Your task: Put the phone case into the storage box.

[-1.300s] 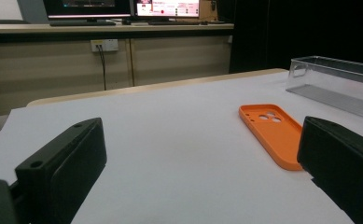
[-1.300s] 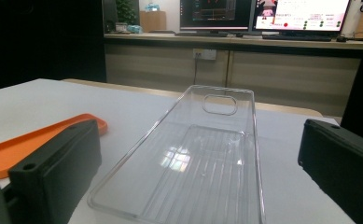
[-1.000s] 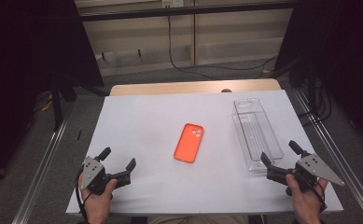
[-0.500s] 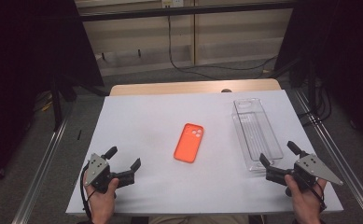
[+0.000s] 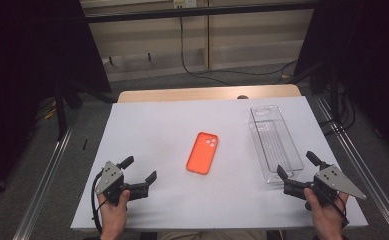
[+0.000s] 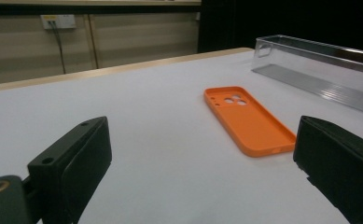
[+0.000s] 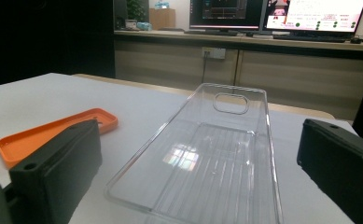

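Trouble I foresee: with both my left tongs (image 5: 141, 174) and right tongs (image 5: 296, 166) spread and empty, the thin orange phone case (image 5: 202, 152), flat mid-surface (image 5: 152, 125) beside the clear tray (image 5: 274, 141), may slide when pinched.

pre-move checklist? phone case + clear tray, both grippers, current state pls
1. Left gripper open, nothing held: ok.
2. Right gripper open, nothing held: ok.
3. Orange phone case flat on the white table, open side up, apart from both grippers: ok.
4. Clear tray holds nothing, upright on the table: ok.
5. Bare table between the left gripper and the case: ok.
6. Right gripper touching the tray's near end: cannot tell; they are very close in the high view.
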A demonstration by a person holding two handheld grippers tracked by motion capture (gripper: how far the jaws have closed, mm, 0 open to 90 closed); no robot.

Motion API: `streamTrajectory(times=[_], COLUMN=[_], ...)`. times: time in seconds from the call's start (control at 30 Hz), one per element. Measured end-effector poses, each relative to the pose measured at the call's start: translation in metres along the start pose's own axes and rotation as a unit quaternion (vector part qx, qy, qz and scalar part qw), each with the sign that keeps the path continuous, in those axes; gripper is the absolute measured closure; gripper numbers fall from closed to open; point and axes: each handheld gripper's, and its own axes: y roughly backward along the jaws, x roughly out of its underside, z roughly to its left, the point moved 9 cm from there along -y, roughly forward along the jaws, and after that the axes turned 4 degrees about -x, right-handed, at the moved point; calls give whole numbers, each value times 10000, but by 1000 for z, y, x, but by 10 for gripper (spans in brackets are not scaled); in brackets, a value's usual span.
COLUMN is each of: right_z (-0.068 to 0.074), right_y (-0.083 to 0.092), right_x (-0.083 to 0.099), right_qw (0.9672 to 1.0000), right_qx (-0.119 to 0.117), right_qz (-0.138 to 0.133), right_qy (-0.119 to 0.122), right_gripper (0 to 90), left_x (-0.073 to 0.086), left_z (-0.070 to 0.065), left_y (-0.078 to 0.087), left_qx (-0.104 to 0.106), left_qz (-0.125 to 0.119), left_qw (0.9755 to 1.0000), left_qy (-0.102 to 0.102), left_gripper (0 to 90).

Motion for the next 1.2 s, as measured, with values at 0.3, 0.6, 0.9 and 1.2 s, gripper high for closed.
streamTrajectory(times=[0.3,0.6,0.9,1.2], right_z=[0,2,2,2], right_y=[1,0,0,0], right_x=[-1,0,-1,0], right_qw=[10000,10000,9999,9999], right_qx=[-7,-70,-92,-88], right_qz=[-60,-36,-45,-30], right_qy=[-16,-13,-24,-46], right_gripper=[0,2,4,3], left_x=[-7,-11,-17,-21], left_z=[-14,-23,-30,-36], left_y=[-17,-34,-49,-62], left_qx=[243,316,338,421], left_qz=[-185,-144,-199,-161], left_qw=[9995,9994,9992,9990], left_qy=[97,55,-36,-67], left_gripper=[38,31,19,19])
